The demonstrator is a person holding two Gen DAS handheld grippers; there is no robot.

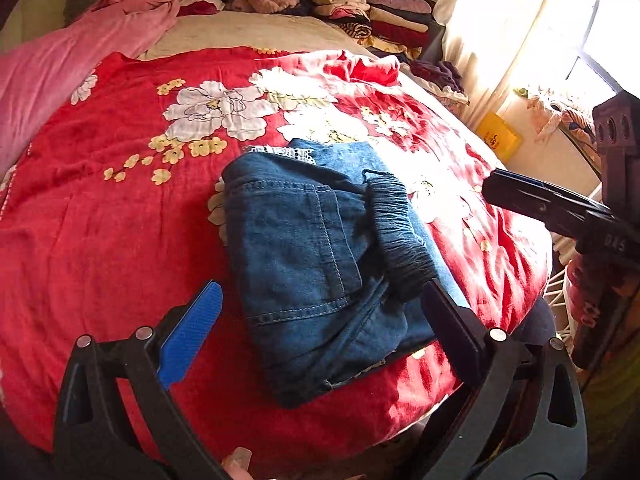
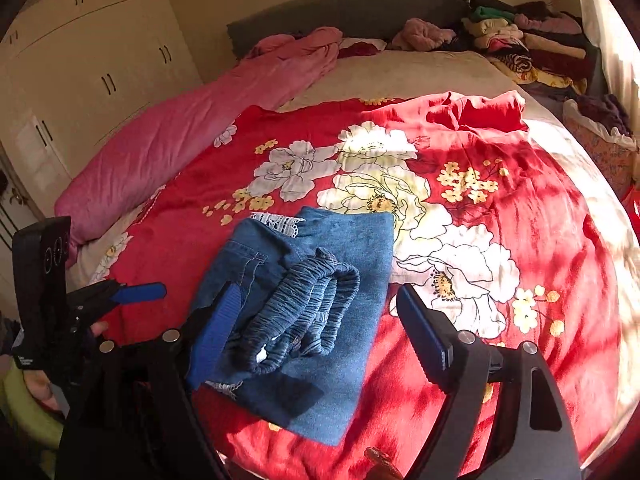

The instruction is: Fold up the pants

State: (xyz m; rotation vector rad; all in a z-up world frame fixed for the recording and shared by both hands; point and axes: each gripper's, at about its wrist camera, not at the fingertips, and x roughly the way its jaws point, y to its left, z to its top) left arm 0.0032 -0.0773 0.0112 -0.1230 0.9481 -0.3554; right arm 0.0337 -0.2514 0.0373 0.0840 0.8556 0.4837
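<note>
Both grippers (image 1: 320,320) (image 2: 316,332) apart, empty; pants (image 1: 320,264) folded (waistband up).

Setting was a home bedroom: a bed with a red floral bedspread (image 2: 500,208) filled both views, with a pink quilt (image 2: 180,140) at left, stacked folded clothes (image 2: 520,44) upper right, and cream wardrobe doors (image 2: 92,48) upper left.

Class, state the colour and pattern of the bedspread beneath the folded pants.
Red with large white and small yellow flowers: bedspread, clearest in the right wrist view.
</note>
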